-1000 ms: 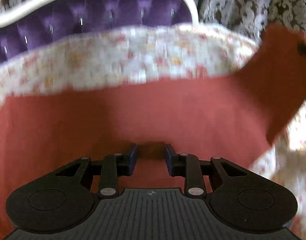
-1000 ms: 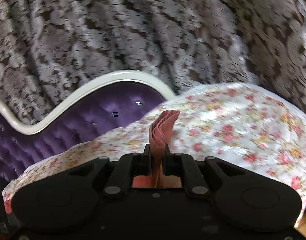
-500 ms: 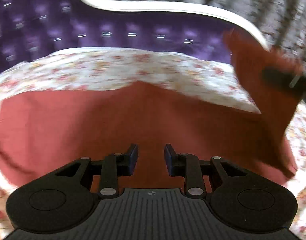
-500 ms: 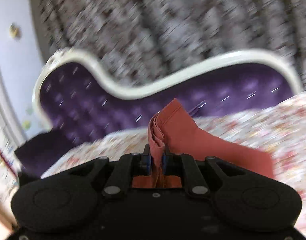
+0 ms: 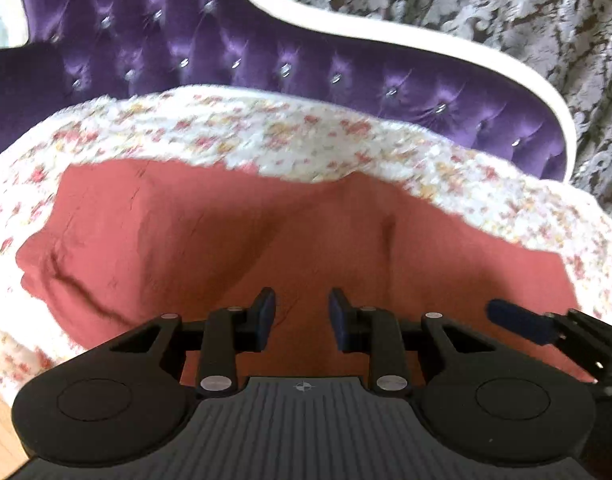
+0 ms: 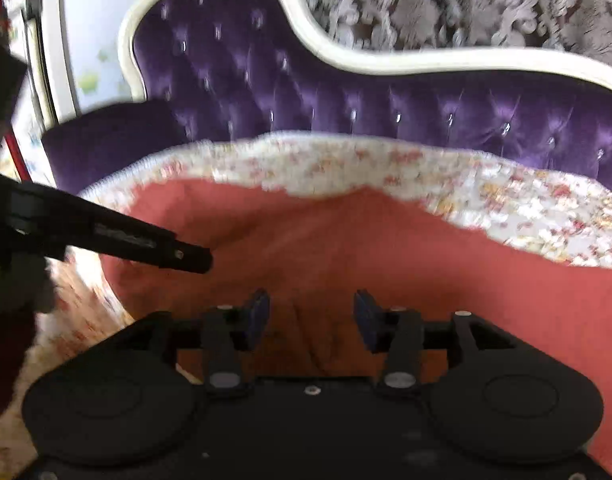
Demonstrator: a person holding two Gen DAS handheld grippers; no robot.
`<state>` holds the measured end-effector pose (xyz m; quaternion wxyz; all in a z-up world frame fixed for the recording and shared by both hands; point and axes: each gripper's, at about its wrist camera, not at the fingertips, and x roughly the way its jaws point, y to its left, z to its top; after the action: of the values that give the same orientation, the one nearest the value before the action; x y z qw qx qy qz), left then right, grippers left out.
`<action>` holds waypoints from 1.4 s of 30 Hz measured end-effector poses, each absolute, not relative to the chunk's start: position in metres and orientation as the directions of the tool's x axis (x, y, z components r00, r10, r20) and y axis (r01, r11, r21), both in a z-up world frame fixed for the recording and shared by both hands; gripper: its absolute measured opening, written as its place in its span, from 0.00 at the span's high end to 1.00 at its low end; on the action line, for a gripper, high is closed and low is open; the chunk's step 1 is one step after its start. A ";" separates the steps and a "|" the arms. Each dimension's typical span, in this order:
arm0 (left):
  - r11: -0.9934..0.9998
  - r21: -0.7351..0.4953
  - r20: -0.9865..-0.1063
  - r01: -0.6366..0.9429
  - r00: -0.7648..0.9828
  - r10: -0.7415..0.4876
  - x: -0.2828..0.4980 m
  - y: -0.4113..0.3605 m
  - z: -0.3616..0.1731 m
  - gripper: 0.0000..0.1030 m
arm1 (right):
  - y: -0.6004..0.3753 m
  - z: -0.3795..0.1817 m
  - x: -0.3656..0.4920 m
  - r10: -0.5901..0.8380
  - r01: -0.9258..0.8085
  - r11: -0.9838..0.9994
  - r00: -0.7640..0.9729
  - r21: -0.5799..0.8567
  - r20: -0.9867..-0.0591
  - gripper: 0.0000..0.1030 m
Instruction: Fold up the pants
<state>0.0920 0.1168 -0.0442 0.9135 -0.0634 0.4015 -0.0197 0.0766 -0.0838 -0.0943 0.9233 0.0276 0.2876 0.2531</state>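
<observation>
Your pants (image 5: pixel 290 248) lie doubled over on the floral bedspread (image 5: pixel 266 140) — one fold looks done, rumpled at the left. Your right hand-held gripper (image 6: pixel 311 316) has just been opening, nothing between its pads; your left hand-held gripper (image 5: pixel 302 314) stands released too — another fold likely remains.
</observation>
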 end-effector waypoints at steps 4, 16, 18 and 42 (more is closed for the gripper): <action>0.990 -0.131 -0.733 0.059 0.666 -0.137 0.101 0.091 -0.050 0.72 | -0.134 -0.099 0.088 0.359 -0.278 0.933 0.750 0.229 -0.555 0.60; 0.982 -0.131 -0.788 0.136 0.586 -0.186 0.091 0.068 -0.091 0.70 | -0.216 -0.139 0.088 0.191 -0.037 0.970 0.730 0.242 -0.656 0.95; 0.979 -0.165 -0.778 0.119 0.594 -0.203 0.088 0.076 -0.087 0.70 | -0.210 -0.137 0.086 0.172 -0.052 0.979 0.734 0.198 -0.657 0.95; 0.884 -0.318 -0.692 -0.344 0.721 0.032 0.067 0.284 -0.092 0.07 | -0.198 -0.129 0.098 0.133 -0.062 0.990 0.706 0.127 -0.696 0.89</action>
<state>0.0669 0.2843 -0.0916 0.9018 -0.2175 0.3586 0.1041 0.0982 -0.1982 -0.1292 0.9223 0.0469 0.3799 0.0527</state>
